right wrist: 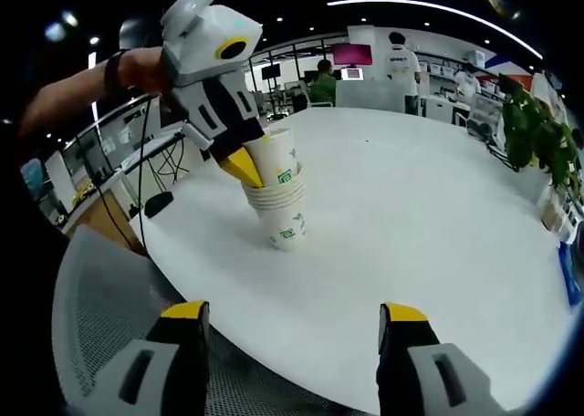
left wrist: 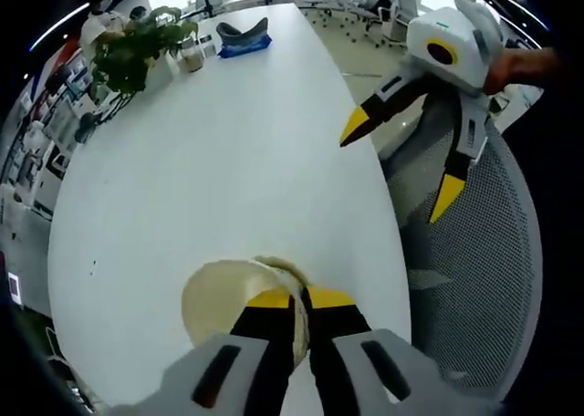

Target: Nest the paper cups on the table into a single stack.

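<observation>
The left tool [right wrist: 246, 165] pinches the top cup's rim on the stack [right wrist: 278, 192] standing on the worktop [right wrist: 411, 215], the right tool [right wrist: 292, 320] is spread in front, so nesting seems nearly done; next, release.

The left gripper [left wrist: 301, 299] hides part of the cup stack [left wrist: 239, 299] rim

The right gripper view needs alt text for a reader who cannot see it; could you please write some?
The left gripper pinches the rim of the top cup of a stack of paper cups standing on a white table. The right gripper is open in the foreground, holding nothing, above a mesh chair.
</observation>
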A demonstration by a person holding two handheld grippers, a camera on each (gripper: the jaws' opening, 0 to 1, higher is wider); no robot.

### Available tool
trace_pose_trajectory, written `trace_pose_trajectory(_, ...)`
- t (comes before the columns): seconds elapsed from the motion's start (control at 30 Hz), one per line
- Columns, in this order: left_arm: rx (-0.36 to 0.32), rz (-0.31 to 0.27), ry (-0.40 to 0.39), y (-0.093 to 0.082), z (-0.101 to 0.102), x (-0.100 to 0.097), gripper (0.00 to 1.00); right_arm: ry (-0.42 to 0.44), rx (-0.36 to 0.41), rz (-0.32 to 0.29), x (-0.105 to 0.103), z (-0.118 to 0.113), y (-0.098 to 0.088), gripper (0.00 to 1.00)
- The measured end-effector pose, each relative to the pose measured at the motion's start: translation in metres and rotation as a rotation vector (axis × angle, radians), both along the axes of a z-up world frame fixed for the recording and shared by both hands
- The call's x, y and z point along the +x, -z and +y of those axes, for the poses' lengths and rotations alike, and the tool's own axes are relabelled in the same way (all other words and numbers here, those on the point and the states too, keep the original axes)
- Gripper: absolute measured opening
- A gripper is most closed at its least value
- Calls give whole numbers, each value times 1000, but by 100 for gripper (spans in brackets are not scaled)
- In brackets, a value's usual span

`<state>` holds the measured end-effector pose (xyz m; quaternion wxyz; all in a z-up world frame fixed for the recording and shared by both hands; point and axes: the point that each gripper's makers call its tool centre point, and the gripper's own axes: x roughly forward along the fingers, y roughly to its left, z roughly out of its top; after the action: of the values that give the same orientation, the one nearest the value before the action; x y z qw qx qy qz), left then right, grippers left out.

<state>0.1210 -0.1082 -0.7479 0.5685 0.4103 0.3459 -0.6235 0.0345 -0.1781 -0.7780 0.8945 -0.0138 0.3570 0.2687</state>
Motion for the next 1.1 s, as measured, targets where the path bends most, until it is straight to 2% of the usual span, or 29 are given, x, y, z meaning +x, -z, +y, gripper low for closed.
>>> trace_pose_trajectory(0.1, 1, -6, 3, -1, 1, 4, 4, -3, -1, 0, 0, -1, 0, 76)
trace_pose_trajectory(0.47, 6, -15, 15, -9, 6, -1, 8, -12, -6, 5, 0, 0, 2, 76)
trace_pose_trajectory(0.63, -14, -25, 6, -15, 10, 1, 11, -22, -12, 8, -3, 1, 1, 76)
trace_pose_trajectory(0.83, -66, -34, -23, -28, 14, 4, 23, -46, -23, 16, -5, 4, 3, 76)
trace_pose_trajectory(0.93, -98, -58, -52, -33, 18, 9, 29, -57, -21, 23, -6, 5, 4, 77)
trace_pose_trajectory(1.03, -158, -104, -126, -41, 20, 21, 36, -63, -16, 27, -7, 4, 4, 78)
trace_pose_trajectory(1.1, -162, -99, -144, -39, 23, 23, 40, -67, -19, 28, -7, 4, 4, 78)
